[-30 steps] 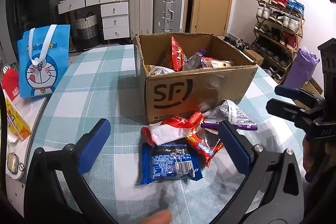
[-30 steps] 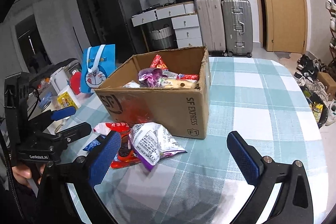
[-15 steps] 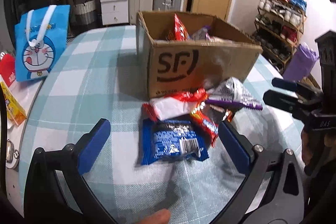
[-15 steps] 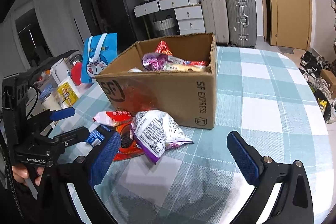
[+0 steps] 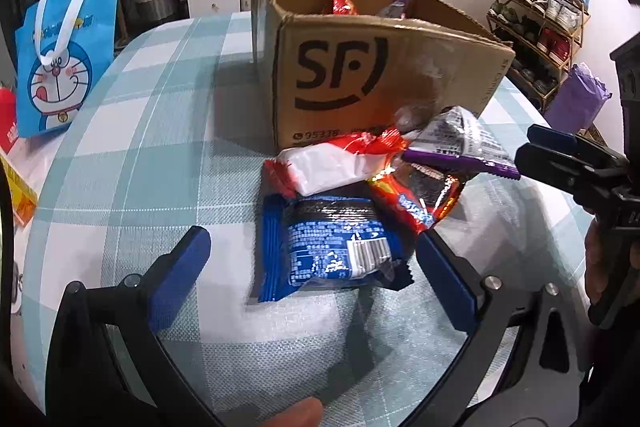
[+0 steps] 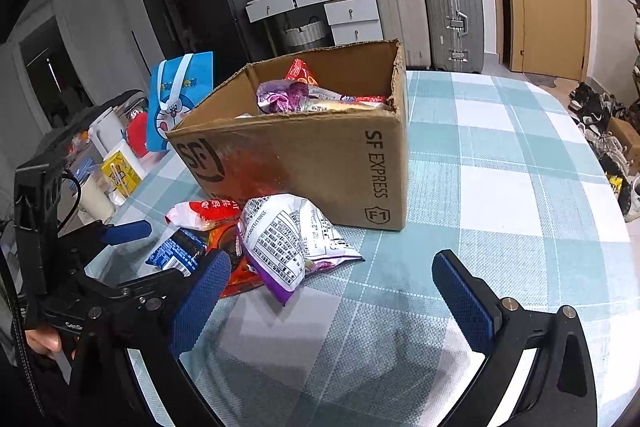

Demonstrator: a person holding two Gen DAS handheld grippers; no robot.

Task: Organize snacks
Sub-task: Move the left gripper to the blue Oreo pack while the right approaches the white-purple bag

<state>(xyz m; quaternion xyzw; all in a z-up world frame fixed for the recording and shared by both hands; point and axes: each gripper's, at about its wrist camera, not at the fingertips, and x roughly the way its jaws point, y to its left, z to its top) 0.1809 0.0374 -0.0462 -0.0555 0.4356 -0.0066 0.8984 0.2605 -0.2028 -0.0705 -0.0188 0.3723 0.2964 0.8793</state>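
An open cardboard box (image 5: 384, 75) (image 6: 320, 163) holding several snack packets stands on the checked table. In front of it lie a blue packet (image 5: 332, 247) (image 6: 180, 251), a red-and-white packet (image 5: 332, 163) (image 6: 208, 213), an orange-red packet (image 5: 420, 195) and a white-and-purple bag (image 5: 460, 143) (image 6: 288, 239). My left gripper (image 5: 312, 267) is open, low over the table, with the blue packet between its fingers but untouched. My right gripper (image 6: 332, 303) is open just short of the white-and-purple bag, nothing in it.
A blue cartoon gift bag (image 5: 60, 55) (image 6: 176, 103) stands at the table's left, with a yellow box (image 6: 120, 175) and a white jug (image 6: 104, 135) beside it. Checked tablecloth (image 6: 500, 167) stretches right of the box. Suitcases, drawers and a shoe rack (image 5: 536, 7) line the room.
Both grippers have moved forward and down toward the snack pile. The left one now straddles the blue packet. Jaws stayed open and no packet moved.
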